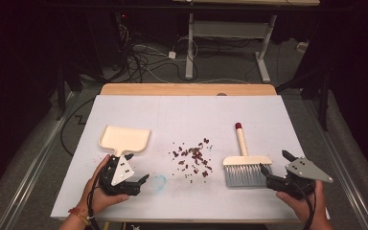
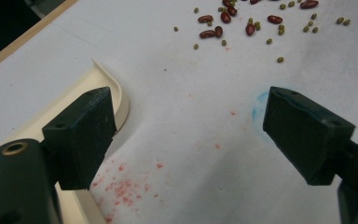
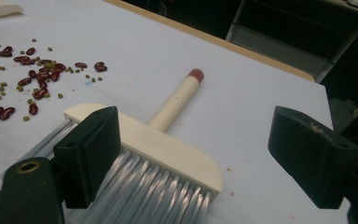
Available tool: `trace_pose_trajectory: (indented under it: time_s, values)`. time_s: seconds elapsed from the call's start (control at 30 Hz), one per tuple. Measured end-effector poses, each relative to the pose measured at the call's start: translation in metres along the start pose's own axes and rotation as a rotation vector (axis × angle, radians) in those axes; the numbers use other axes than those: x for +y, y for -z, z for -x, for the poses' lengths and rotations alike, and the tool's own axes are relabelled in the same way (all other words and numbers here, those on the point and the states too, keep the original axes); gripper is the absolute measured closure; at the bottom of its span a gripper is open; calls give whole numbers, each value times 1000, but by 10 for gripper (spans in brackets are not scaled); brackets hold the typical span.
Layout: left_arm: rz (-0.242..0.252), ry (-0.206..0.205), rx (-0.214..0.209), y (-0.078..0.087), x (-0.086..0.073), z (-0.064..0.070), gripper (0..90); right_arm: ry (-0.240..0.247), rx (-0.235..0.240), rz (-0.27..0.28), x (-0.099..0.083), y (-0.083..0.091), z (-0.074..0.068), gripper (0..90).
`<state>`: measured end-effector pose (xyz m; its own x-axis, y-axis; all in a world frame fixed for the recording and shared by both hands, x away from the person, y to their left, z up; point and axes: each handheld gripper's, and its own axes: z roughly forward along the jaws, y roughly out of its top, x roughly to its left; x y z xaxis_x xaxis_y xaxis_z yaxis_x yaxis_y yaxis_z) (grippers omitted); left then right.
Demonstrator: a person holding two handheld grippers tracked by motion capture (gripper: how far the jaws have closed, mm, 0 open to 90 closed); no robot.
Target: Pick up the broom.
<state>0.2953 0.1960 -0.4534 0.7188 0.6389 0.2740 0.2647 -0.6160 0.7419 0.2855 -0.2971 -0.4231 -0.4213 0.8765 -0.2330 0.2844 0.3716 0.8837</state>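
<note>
My left gripper [image 1: 137, 168] sits low over the white bench [image 1: 182, 108] with its jaws spread and holding nothing, just beside the handle of the cream dustpan [image 1: 124, 139]; my right gripper [image 1: 277, 167] is likewise released, one jaw at the edge of the brush [image 1: 246, 165]; the scattered beans [image 1: 193, 158] lie between dustpan and brush.
</note>
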Motion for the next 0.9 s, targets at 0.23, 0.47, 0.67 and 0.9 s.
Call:
trace_pose_trajectory:
  time_s: [0.23, 0.47, 0.67, 0.9]
  values:
    - [0, 2, -3, -2, 1, 0, 165, -9, -5, 1, 0, 0, 2, 179]
    - [-2, -3, -5, -3, 3, 3, 165, -21, 79, -58, 9, -22, 2, 225]
    - [-2, 3, -7, -4, 2, 1, 165, -76, 134, -280, 26, -77, 7, 301]
    - [1, 0, -7, -1, 0, 1, 165, -175, 147, -464, 35, -147, 11, 420]
